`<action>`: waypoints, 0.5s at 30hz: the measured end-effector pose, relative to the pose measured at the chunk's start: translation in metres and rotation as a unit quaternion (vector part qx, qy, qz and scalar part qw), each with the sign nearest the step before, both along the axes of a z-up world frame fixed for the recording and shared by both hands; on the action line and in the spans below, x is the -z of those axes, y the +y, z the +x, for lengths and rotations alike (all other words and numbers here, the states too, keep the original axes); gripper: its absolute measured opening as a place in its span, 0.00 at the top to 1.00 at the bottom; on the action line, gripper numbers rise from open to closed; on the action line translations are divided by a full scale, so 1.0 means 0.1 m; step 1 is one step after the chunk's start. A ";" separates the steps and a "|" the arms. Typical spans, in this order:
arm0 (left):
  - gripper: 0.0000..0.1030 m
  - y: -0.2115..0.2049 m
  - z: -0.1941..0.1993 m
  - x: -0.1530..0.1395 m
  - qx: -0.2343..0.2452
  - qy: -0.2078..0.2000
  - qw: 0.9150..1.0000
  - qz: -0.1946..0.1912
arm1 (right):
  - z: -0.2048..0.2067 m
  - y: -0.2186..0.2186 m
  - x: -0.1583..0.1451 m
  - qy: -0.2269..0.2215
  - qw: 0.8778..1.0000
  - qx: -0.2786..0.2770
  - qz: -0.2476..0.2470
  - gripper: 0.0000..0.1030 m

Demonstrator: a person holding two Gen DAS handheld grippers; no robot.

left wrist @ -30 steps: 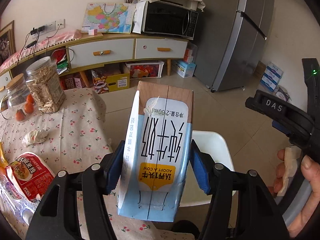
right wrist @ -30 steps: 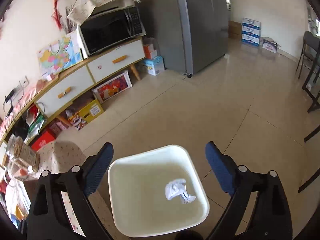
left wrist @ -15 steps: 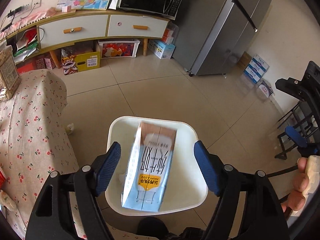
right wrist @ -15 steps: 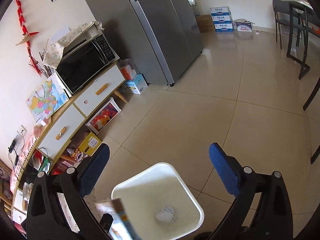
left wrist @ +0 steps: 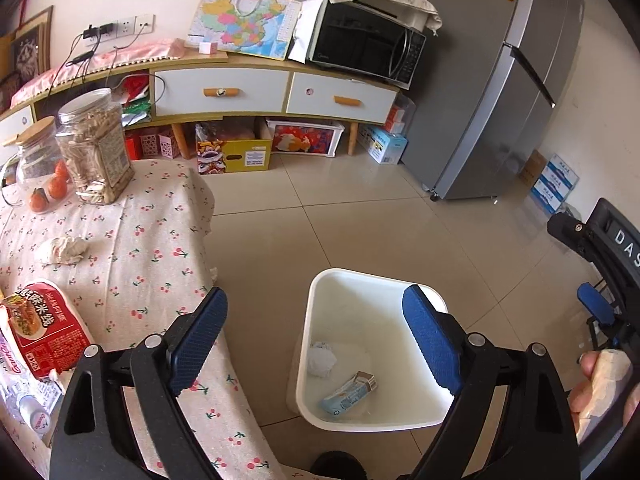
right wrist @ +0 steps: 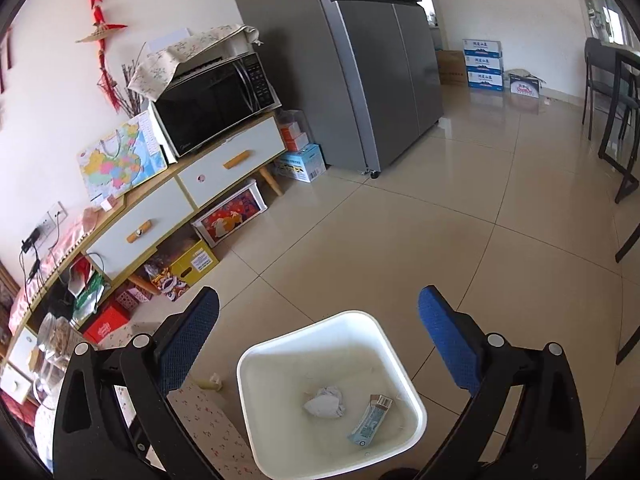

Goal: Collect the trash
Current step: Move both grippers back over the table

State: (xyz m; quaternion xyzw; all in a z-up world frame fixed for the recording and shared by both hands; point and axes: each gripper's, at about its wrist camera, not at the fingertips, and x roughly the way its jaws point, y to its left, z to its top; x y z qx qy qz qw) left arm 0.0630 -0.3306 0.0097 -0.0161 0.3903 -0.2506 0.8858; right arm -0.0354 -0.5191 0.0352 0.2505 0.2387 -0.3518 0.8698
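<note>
A white trash bin [left wrist: 320, 300] stands on the floor beside the table; it also shows in the right wrist view [right wrist: 404, 364]. Inside lie a blue milk carton [left wrist: 347, 394] [right wrist: 370, 420] and a crumpled white tissue [left wrist: 321, 360] [right wrist: 326, 402]. My left gripper [left wrist: 316, 340] is open and empty above the bin's left side and the table edge. My right gripper [right wrist: 318, 344] is open and empty above the bin. On the table lie a crumpled tissue [left wrist: 62, 250], a red food packet [left wrist: 44, 332] and a plastic bottle [left wrist: 28, 408].
The table with a cherry-print cloth [left wrist: 152, 248] holds two jars [left wrist: 94, 146]. A cabinet [left wrist: 256, 92] with a microwave [left wrist: 364, 46] and a fridge [left wrist: 492, 80] stand behind. Boxes [right wrist: 482, 64] and dark chairs [right wrist: 612, 92] stand across the tiled floor.
My left gripper opened and dropped the milk carton into the bin, where it now lies on its side. The left gripper then lifted and swung left toward the table.
</note>
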 end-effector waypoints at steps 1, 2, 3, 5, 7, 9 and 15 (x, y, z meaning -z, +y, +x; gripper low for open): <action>0.15 0.07 0.00 -0.03 -0.009 -0.004 1.000 -0.001 | 0.03 0.06 0.00 0.002 1.000 -0.008 -0.005 0.07; 0.14 0.15 0.00 -0.06 -0.020 -0.008 1.000 -0.003 | 0.05 0.13 -0.01 0.003 1.000 -0.016 -0.009 0.07; 0.13 0.23 -0.01 -0.09 -0.031 -0.012 0.999 -0.004 | 0.08 0.19 -0.01 0.005 1.000 -0.025 -0.013 0.07; 0.11 0.38 -0.03 -0.14 -0.055 -0.021 0.998 -0.003 | 0.13 0.35 -0.01 0.008 0.999 -0.043 -0.021 0.07; 0.11 0.53 -0.04 -0.18 -0.076 -0.030 0.997 -0.001 | 0.18 0.50 -0.01 0.010 0.998 -0.063 -0.029 0.07; 0.11 0.68 -0.06 -0.22 -0.095 -0.039 0.995 0.003 | 0.23 0.66 -0.01 0.010 0.996 -0.083 -0.038 0.07; 0.11 1.12 -0.11 -0.26 -0.148 -0.054 0.987 0.006 | 0.32 1.13 -0.05 0.007 0.988 -0.133 -0.079 0.07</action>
